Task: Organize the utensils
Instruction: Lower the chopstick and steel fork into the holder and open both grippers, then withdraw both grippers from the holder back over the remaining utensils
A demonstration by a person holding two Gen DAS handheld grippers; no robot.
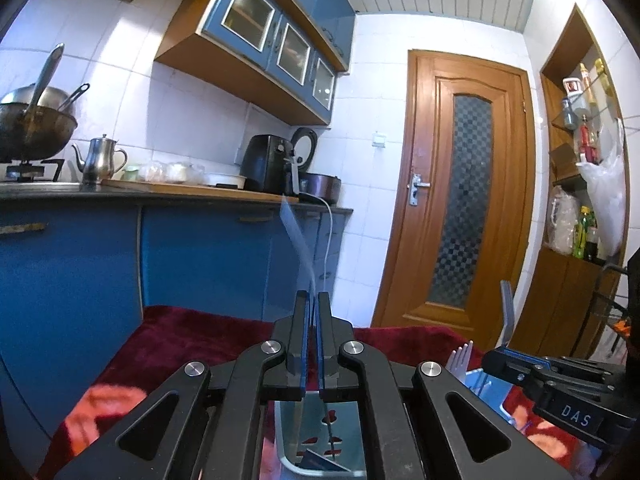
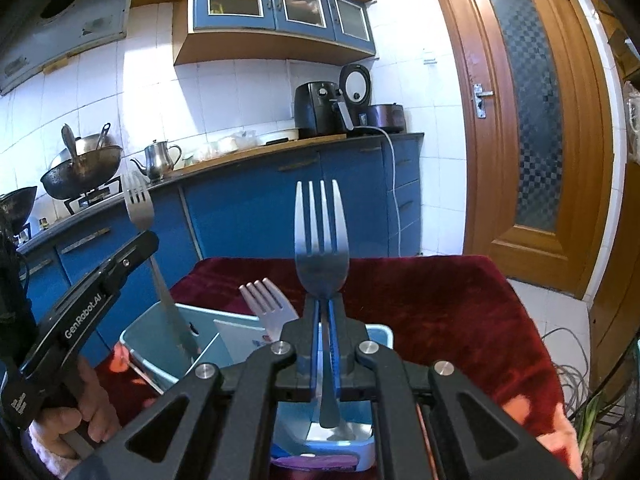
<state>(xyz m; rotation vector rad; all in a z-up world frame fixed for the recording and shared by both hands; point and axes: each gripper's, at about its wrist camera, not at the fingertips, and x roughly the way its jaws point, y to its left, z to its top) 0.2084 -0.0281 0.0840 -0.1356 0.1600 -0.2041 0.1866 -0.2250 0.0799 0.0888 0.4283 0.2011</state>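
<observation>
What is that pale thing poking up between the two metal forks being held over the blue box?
A white plastic fork, standing tines-up in the blue box, between the left gripper's fork and the right gripper's fork; the right wrist view shows it.

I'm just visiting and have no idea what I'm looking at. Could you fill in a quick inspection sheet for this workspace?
Surface: table under a dark red cloth.
Job's things: light blue utensil holder; white plastic fork standing in it; two metal forks held above it.
Clutter: nothing seen on the cloth.
Grippers: left gripper shut on a metal fork; right gripper pinching a metal fork upright, tines up.
Cables: white cord hanging from the counter; grey cables on the floor.
Surroundings: blue cabinets, wok, kettle, air fryer, wooden door.
</observation>
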